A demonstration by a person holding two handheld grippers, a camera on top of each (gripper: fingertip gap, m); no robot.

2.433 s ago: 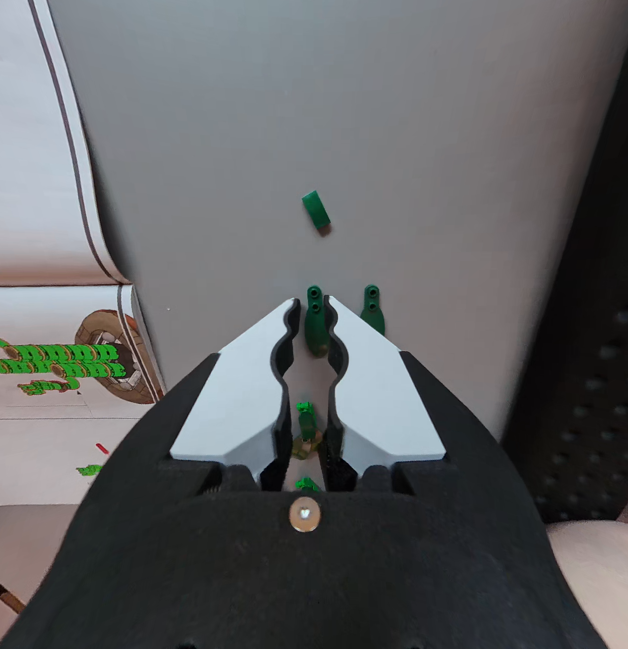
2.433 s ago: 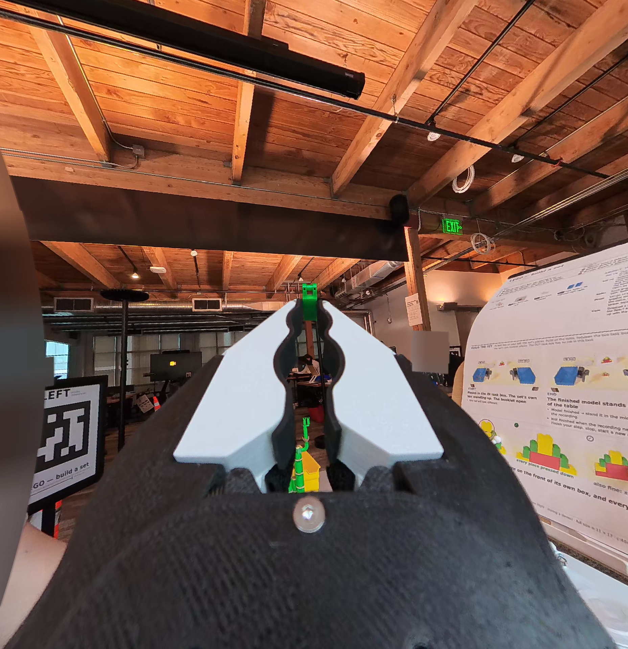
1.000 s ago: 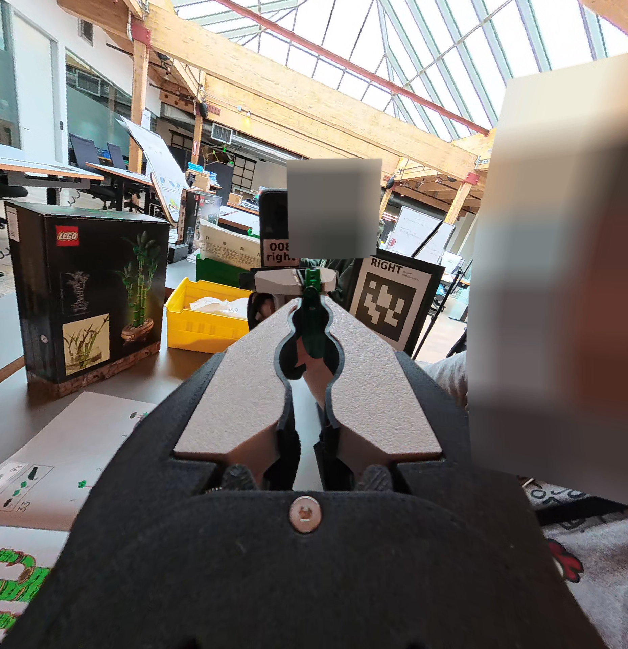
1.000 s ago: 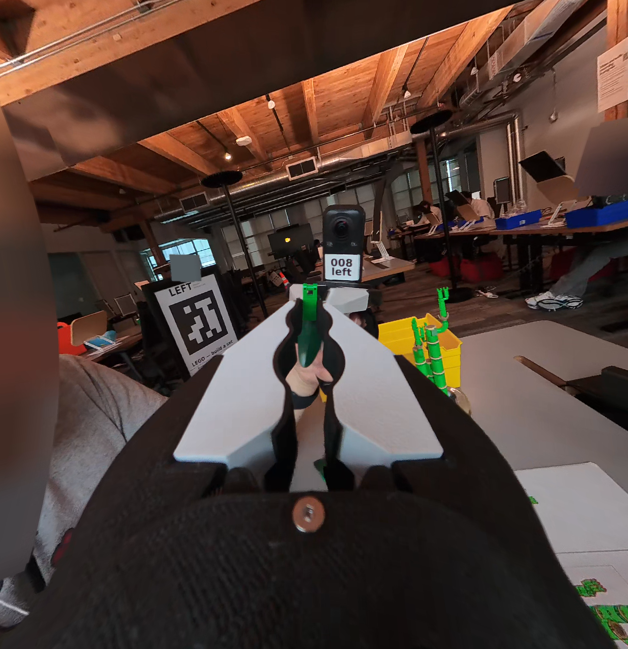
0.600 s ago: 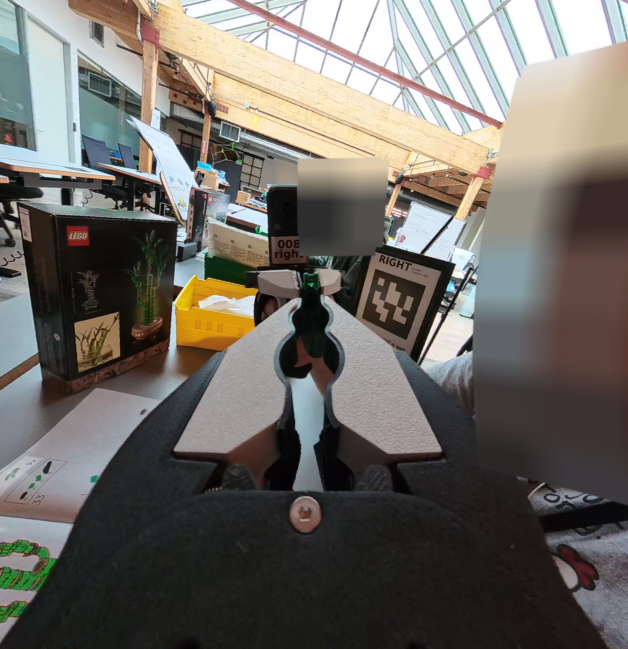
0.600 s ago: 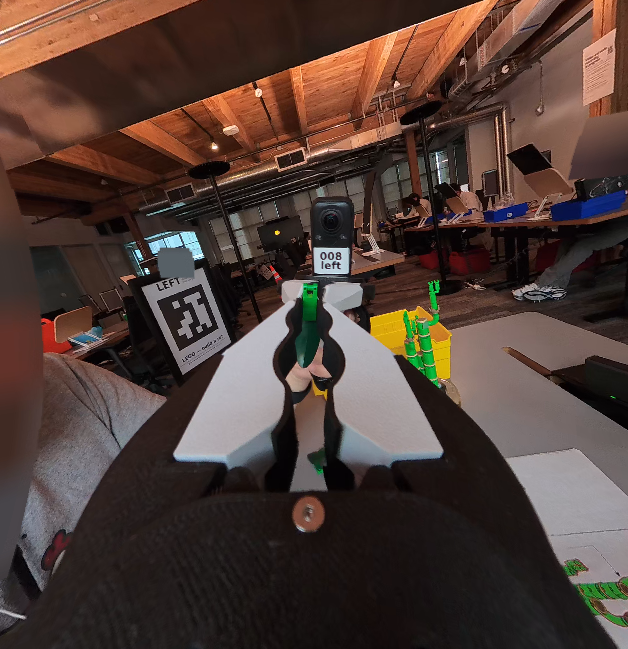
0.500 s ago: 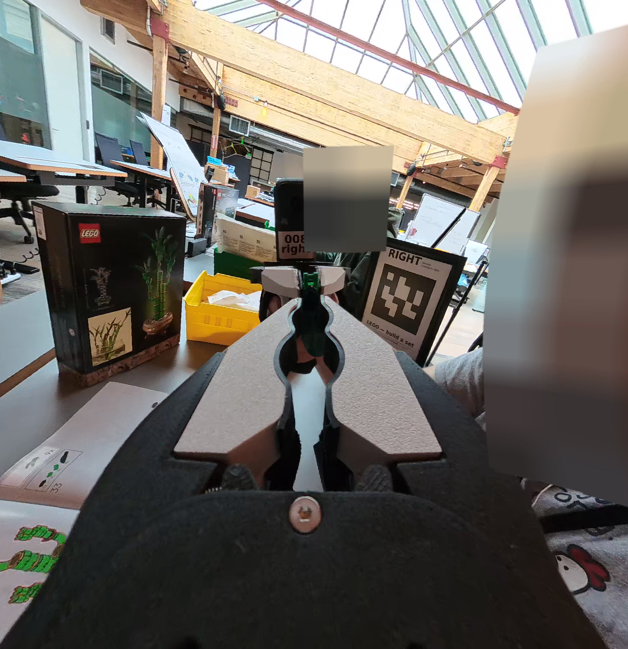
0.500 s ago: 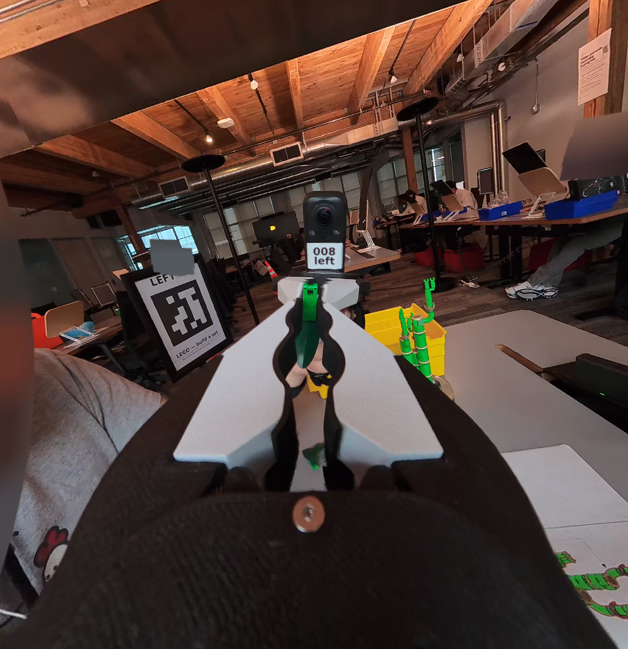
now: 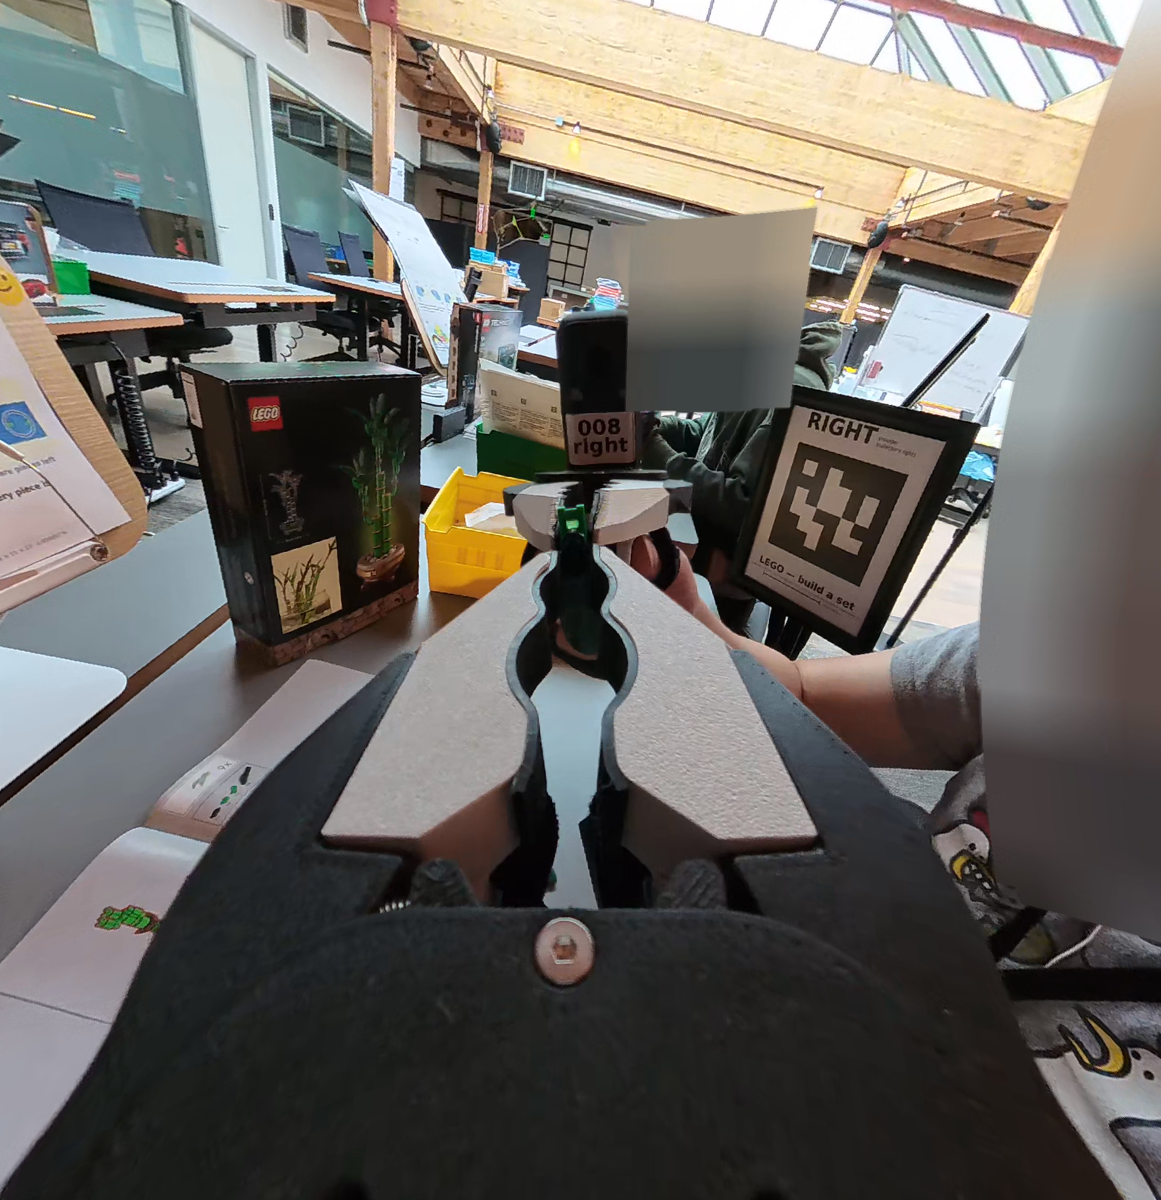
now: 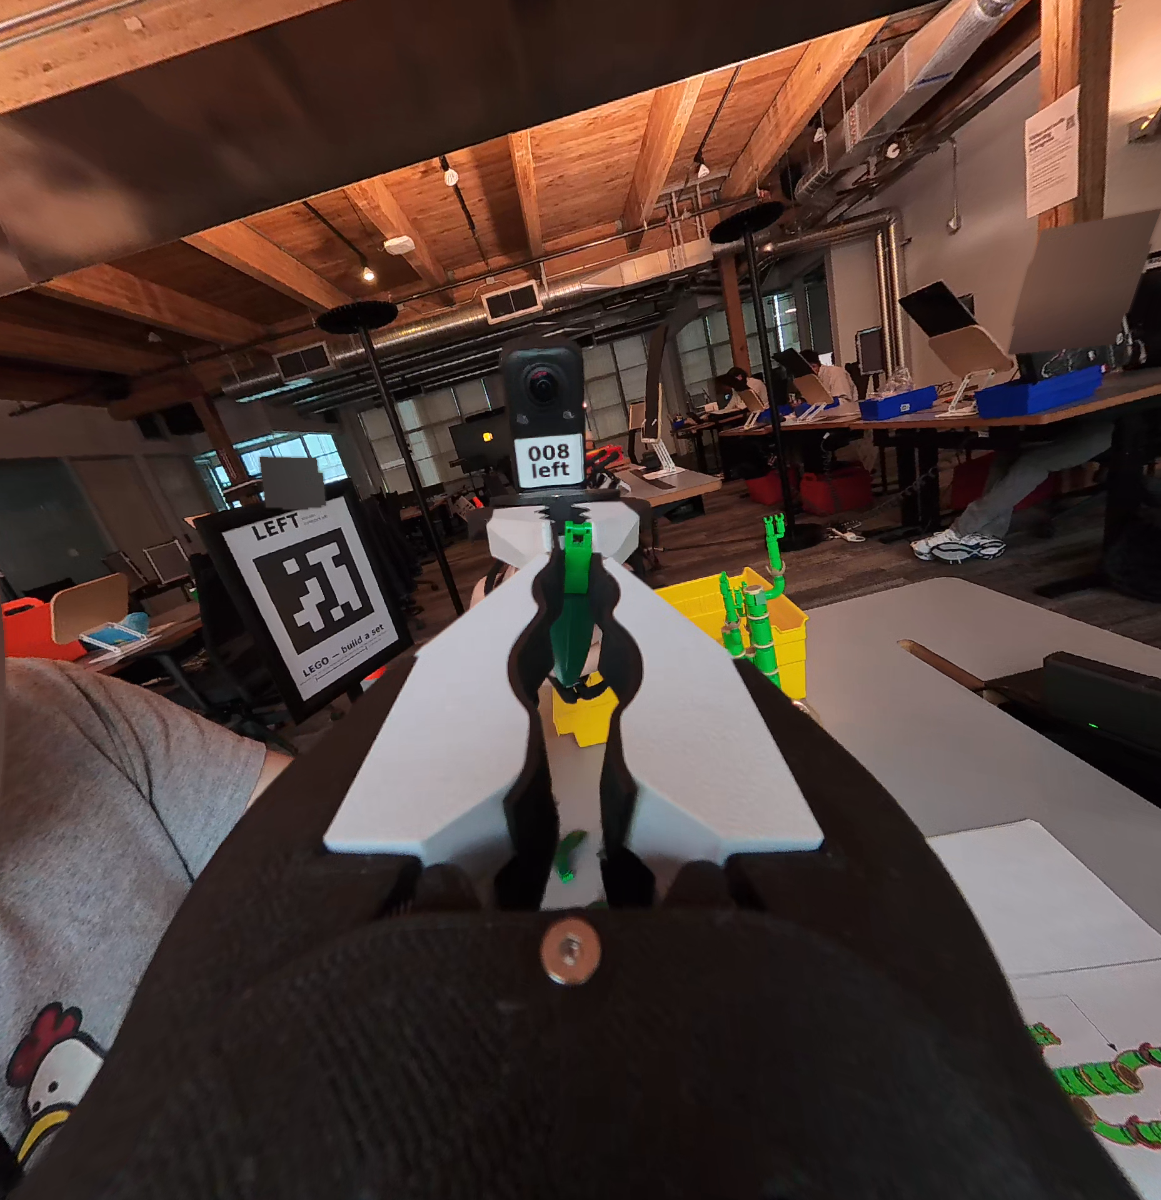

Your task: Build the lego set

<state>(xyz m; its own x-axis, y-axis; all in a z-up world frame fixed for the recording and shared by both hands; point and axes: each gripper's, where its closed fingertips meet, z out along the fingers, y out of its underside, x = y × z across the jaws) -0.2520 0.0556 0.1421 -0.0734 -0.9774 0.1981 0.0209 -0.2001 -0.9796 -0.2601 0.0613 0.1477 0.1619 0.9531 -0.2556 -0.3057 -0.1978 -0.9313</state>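
Observation:
My left gripper is shut on a dark green leaf piece that stands upright between its tips. My right gripper is shut on a small bright green piece. The two grippers are held up above the table, tip to tip and facing each other. The right gripper shows in the left wrist view with the bright green piece at its tips. The left gripper shows in the right wrist view. The leaf hangs below the bright piece and touches it.
A dark set box and a yellow bin stand on the grey table, with the open booklet near me. A green bamboo model stands by the bin. A loose green piece lies below. A person's arm is at the right.
My left gripper closed on the leaf, lifted it off the table and turned to face the right gripper. Over the last second both stay tip to tip and swing together slightly.

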